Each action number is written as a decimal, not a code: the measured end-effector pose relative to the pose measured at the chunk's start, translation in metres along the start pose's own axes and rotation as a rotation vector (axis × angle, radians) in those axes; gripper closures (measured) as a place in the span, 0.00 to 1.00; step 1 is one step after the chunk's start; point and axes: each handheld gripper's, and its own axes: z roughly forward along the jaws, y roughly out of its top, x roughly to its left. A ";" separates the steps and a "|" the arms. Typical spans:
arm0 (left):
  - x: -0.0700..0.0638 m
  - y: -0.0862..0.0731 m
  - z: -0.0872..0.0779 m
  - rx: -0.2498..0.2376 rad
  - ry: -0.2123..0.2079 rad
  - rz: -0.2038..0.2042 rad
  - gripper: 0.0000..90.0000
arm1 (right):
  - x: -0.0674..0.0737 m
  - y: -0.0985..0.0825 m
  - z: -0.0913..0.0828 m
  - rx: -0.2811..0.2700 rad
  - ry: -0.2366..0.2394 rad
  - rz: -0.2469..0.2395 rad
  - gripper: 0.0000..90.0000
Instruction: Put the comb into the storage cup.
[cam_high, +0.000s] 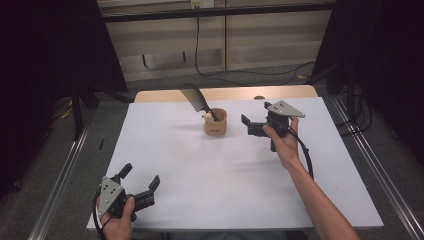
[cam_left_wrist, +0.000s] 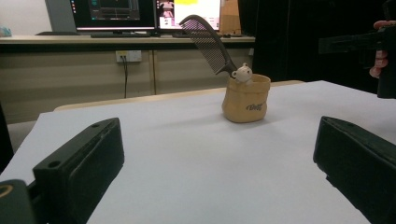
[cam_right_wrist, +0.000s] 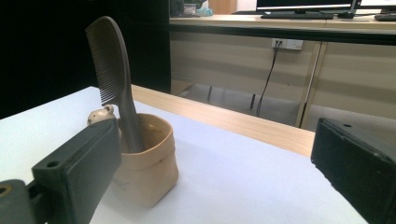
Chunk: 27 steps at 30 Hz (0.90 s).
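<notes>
A small tan pouch-like holder (cam_high: 215, 123) stands near the middle back of the white table (cam_high: 210, 170). A dark comb (cam_high: 196, 99) leans out of it, teeth up, beside a little white bear figure (cam_left_wrist: 243, 73). The same holder (cam_right_wrist: 147, 163) and comb (cam_right_wrist: 112, 70) sit close to the right gripper's left jaw. My right gripper (cam_high: 252, 121) hovers open just right of the holder, holding nothing. My left gripper (cam_high: 141, 177) rests open at the near left corner, far from the holder (cam_left_wrist: 246, 99), with nothing between its jaws.
A wooden tabletop edge (cam_high: 225, 93) runs behind the white sheet. Cables (cam_high: 240, 74) lie on the floor beyond. Monitors (cam_left_wrist: 140, 11) stand on a far desk. Metal rails (cam_high: 65, 170) flank both sides of the table.
</notes>
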 end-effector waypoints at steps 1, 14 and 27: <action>0.000 0.000 0.000 0.001 0.000 0.000 0.02 | 0.000 0.000 -0.001 0.000 -0.001 -0.006 0.01; 0.000 0.000 0.000 0.003 0.004 0.000 0.02 | -0.004 -0.006 -0.018 0.000 -0.037 -0.011 0.01; -0.001 0.000 0.001 0.002 0.007 -0.004 0.02 | -0.006 -0.012 -0.034 -0.005 -0.055 -0.017 0.01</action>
